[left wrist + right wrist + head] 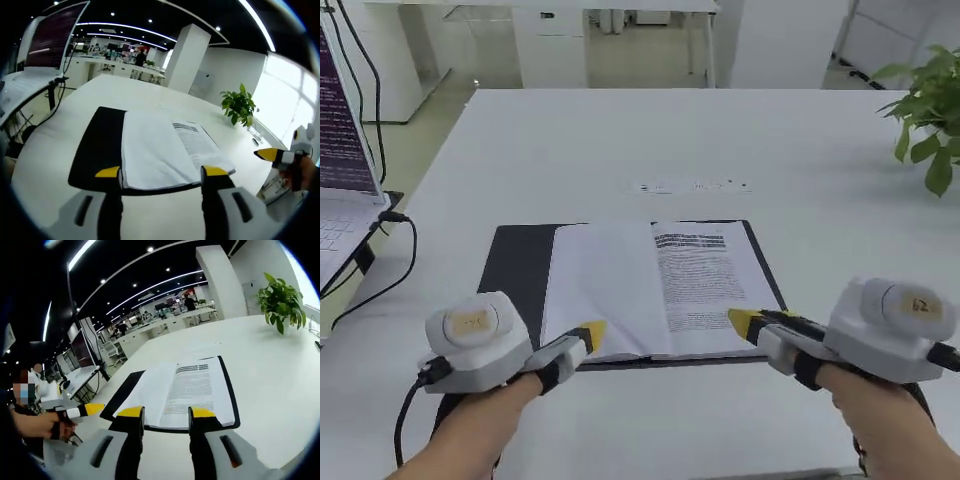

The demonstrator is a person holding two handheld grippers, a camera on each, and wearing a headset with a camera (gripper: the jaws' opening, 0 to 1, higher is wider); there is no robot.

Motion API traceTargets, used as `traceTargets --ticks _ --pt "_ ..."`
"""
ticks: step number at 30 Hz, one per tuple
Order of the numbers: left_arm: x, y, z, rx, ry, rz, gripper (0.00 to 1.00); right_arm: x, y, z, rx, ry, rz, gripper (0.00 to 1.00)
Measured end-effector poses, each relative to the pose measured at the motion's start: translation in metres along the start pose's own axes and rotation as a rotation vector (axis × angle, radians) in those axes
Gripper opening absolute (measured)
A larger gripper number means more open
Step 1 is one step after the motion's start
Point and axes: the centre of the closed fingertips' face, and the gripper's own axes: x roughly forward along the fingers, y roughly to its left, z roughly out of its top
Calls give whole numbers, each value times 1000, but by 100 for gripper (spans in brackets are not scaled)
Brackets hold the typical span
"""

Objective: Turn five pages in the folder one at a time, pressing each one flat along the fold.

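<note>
White worktop (620, 140) carries the black folder (635, 290), open just ahead of the left tool (586, 336) and right tool (744, 320), both with jaws spread and holding nothing. Advice: pinch only the top printed page (705, 285) at its near corner, carry it over, then stroke along the fold (655, 290). Laptop (340, 150) left, potted plant (930, 110) right, open-plan office beyond.
</note>
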Motion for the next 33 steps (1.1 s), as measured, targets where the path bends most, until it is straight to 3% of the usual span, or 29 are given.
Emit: traceTargets --ticks 7,11,17,25,33 --pt "-28 8 11 71 -38 36 76 -12 -22 6 -59 -14 -35 55" --pt "-41 6 13 98 -46 49 97 -15 -30 8 -94 -18 -49 69" --pt "-55 -2 28 274 -69 55 99 -18 -36 16 -174 -72 -58 99" --pt "-74 4 35 318 -81 78 99 -20 -33 20 -276 -92 -24 100" --pt "-82 12 44 318 -102 90 99 -16 -32 25 -273 -94 -20 100"
